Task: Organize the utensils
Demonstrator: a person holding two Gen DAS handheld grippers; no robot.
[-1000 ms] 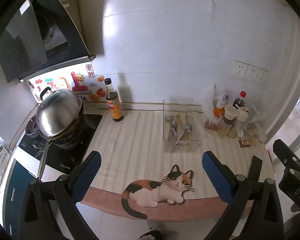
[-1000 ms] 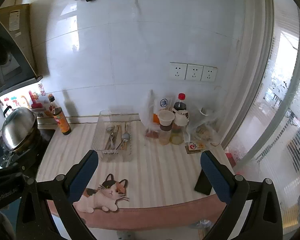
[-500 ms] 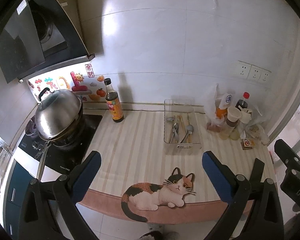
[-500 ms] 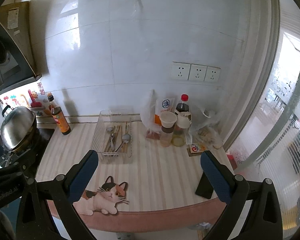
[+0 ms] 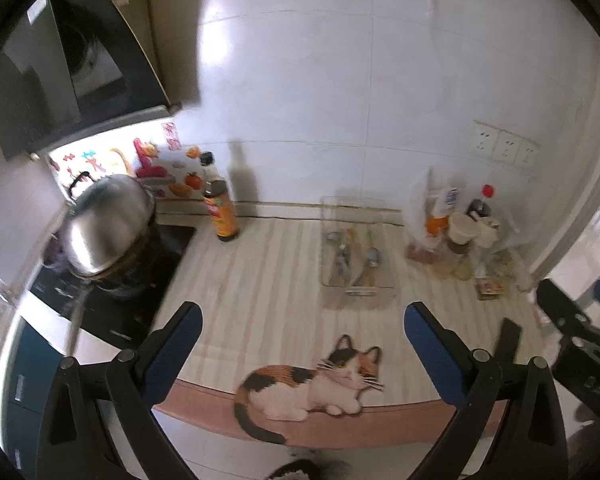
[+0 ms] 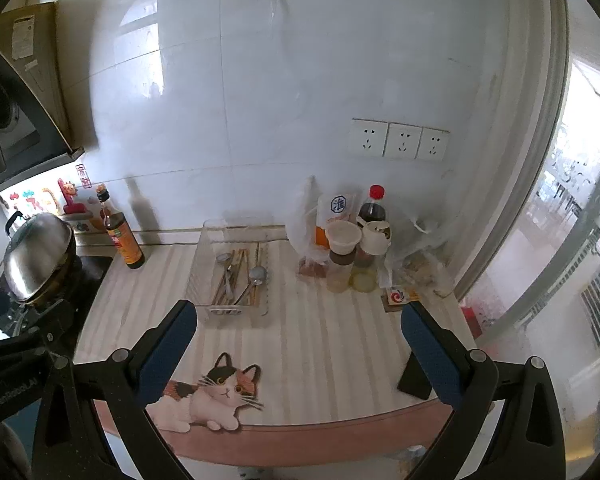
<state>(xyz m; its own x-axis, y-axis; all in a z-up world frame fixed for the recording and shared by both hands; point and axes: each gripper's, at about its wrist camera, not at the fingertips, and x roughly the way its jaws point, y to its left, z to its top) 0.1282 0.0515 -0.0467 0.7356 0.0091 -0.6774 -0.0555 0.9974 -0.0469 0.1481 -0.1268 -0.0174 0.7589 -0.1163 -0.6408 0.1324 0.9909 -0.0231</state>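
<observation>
A clear plastic tray (image 6: 204,268) (image 5: 392,280) stands on the striped counter near the wall. It holds metal spoons (image 6: 256,274) (image 5: 372,258) and wooden chopsticks (image 6: 240,268), lying mixed together. My left gripper (image 5: 300,336) is open and empty, held above the counter's front edge, well short of the tray. My right gripper (image 6: 300,340) is open and empty too, above the front edge and just right of the tray. The right gripper's body also shows in the left wrist view (image 5: 580,340), and the left gripper's body shows in the right wrist view (image 6: 20,360).
A brown sauce bottle (image 6: 124,236) stands left of the tray. A steel lidded pot (image 6: 36,256) sits on the black stove (image 5: 112,300) at far left. Cups, bottles and bags (image 6: 356,240) crowd the right. A black phone (image 6: 414,376) and a cat-print mat (image 6: 208,396) lie at the front edge.
Both grippers have moved closer to the counter and the tray, which now appears larger. Both stayed open and empty.
</observation>
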